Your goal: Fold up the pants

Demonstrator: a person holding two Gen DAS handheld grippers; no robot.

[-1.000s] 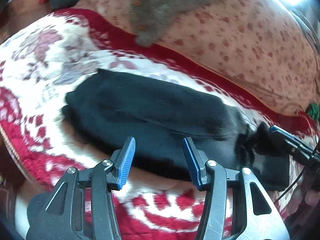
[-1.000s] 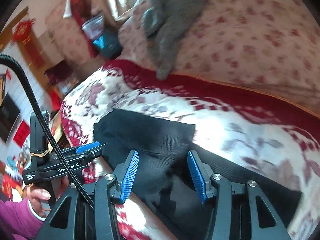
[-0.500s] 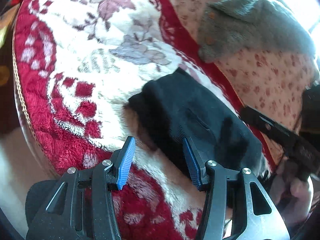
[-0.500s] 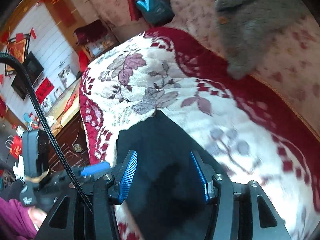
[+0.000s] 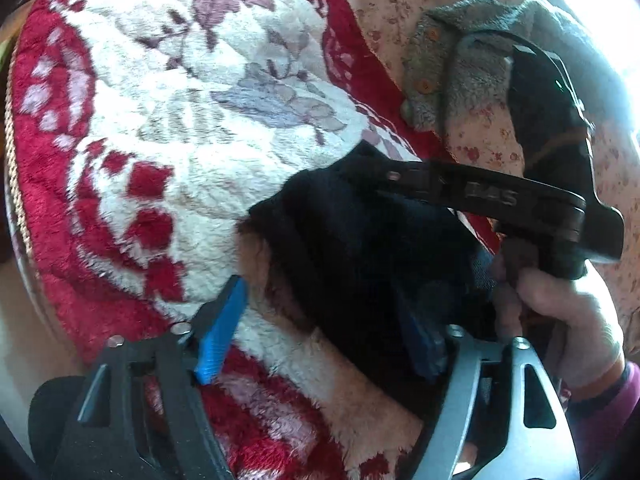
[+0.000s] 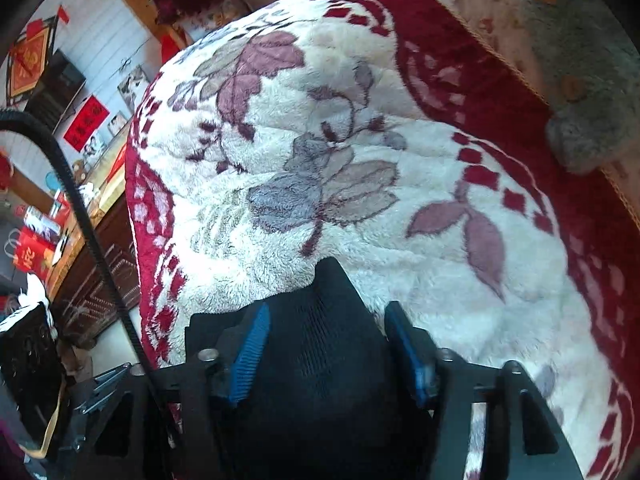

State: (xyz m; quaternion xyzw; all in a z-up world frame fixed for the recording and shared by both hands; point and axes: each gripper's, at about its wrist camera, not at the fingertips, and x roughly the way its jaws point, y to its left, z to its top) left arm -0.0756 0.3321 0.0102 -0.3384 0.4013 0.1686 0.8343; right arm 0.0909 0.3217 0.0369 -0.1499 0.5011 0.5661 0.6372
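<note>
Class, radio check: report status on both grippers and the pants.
Left gripper open, right gripper open, both straddling black pants. Pants bunched on floral blanket. Grey cardigan lies apart, nothing blocking.

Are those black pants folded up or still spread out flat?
Folded. The black pants sit as a compact, bunched bundle on the floral blanket, with no legs stretched out. How many layers, I cannot tell.

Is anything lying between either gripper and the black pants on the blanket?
Nothing visible does. The black pants already sit between the open right gripper's fingers, and the open left gripper reaches their edge on the blanket.
</note>
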